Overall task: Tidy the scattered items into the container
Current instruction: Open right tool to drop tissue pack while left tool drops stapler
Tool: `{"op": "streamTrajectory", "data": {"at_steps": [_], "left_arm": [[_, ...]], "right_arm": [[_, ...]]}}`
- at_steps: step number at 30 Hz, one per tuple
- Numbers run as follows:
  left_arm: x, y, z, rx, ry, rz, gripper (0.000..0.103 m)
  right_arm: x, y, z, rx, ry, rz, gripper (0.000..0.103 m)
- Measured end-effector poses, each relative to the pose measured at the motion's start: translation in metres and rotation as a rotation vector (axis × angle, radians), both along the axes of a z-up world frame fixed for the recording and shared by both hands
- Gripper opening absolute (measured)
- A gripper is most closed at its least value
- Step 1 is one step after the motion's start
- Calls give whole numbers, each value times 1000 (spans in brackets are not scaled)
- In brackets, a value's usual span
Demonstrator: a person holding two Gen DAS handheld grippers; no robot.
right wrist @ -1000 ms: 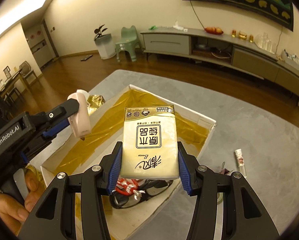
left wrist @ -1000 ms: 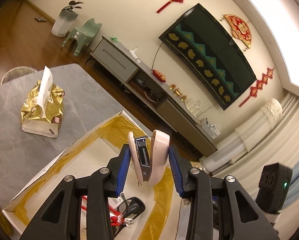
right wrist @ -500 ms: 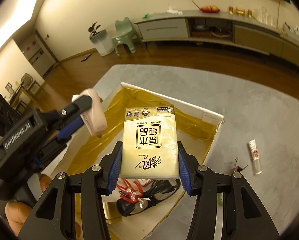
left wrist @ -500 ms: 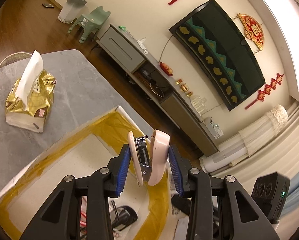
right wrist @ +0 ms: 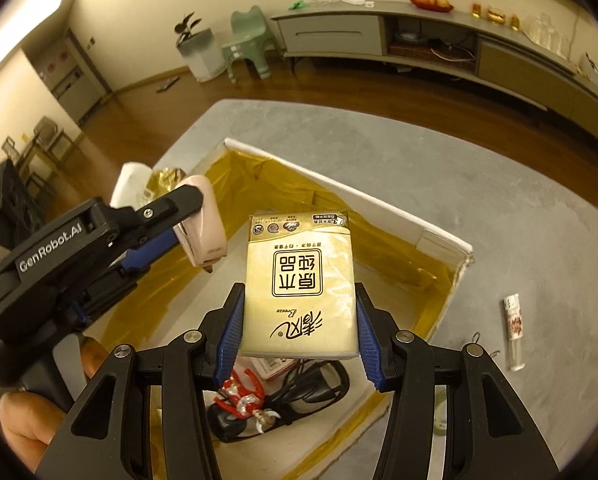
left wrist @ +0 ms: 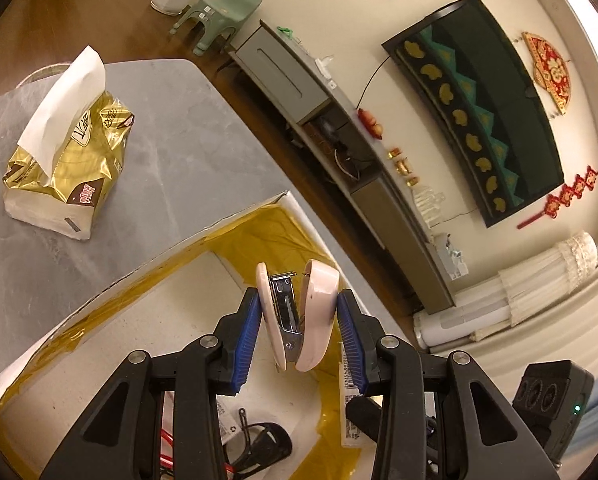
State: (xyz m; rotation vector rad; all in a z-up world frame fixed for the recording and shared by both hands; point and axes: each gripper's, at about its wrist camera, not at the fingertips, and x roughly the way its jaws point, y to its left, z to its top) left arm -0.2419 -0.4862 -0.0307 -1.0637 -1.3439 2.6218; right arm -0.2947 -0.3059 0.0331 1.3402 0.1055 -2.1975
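Note:
My left gripper is shut on a pink stapler, held upright above the white cardboard box lined with yellow tape. My right gripper is shut on a cream tissue pack with black printed characters, held over the same box. In the right wrist view the left gripper with the stapler hangs over the box's left side. At the box's near end lie black sunglasses, a red and white item and a cable.
A gold tissue bag with a white sheet pulled up stands on the grey table left of the box. A small clear tube and a clip lie on the table right of the box. A hand holds the left gripper.
Both grippers have moved forward over the box, keeping their loads. The gold tissue bag has drawn nearer in the left wrist view, and the left gripper has come closer in the right wrist view.

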Motion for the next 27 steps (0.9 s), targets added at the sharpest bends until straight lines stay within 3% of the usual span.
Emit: {"op": "streamTrajectory", "data": {"at_steps": [8, 11, 13, 21, 27], "left_arm": [[-20, 12, -3, -89, -29, -68, 43], [-24, 20, -3, -162, -43, -82, 55], [-24, 20, -8, -148, -51, -83, 56], [-5, 20, 6, -133, 13, -63, 56], [-1, 30, 10, -153, 18, -91, 56]], "right_arm": [[-8, -13, -5, 110, 83, 29, 56], [-10, -10, -13, 153, 100, 23, 57], [-6, -3, -14, 153, 108, 18, 57], [11, 33, 3, 37, 129, 8, 57], [28, 60, 23, -118, 127, -26, 57]]}}
